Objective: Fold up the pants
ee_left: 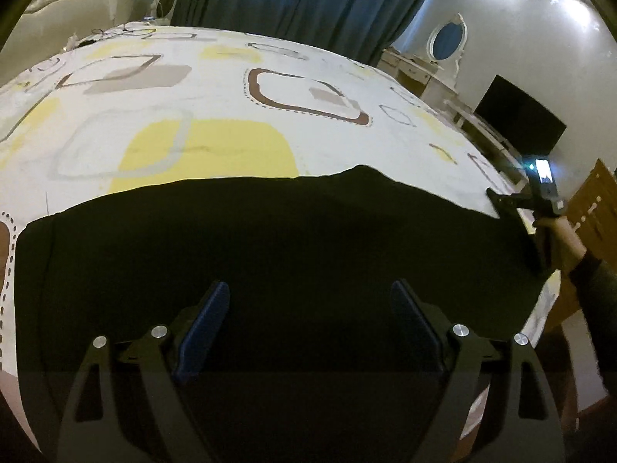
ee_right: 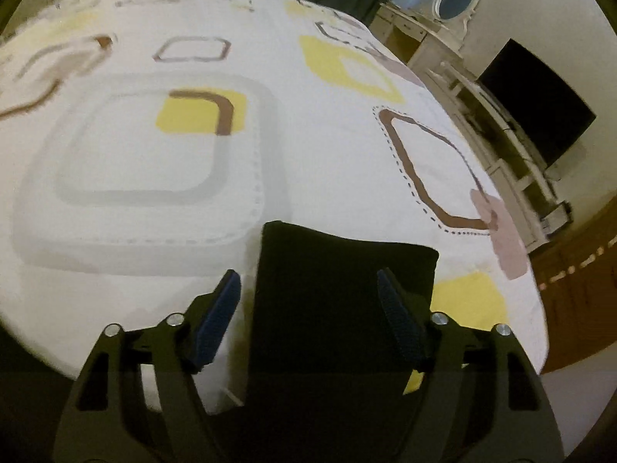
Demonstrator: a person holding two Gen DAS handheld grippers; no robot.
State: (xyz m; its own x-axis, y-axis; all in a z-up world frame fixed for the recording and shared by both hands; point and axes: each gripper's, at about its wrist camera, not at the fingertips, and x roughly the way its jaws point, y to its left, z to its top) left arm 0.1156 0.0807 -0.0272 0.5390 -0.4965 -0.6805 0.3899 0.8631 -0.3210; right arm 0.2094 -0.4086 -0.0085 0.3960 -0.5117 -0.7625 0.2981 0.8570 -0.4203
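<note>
Bedsheet [ee_right: 308,177]; tongs [ee_right: 309,289] wide over pants [ee_right: 339,289].

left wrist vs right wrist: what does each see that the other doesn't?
Left wrist only: the right gripper at the far right edge of the black pants, and the wide spread of the garment. Right wrist only: a narrow end of the pants, one pad over bare bed sheet. Both: pants on the patterned sheet, own jaws open, TV and blue oval mirror behind.

Black pants [ee_left: 270,239], seemingly folded, flat on patterned bedsheet [ee_left: 216,88]
</note>
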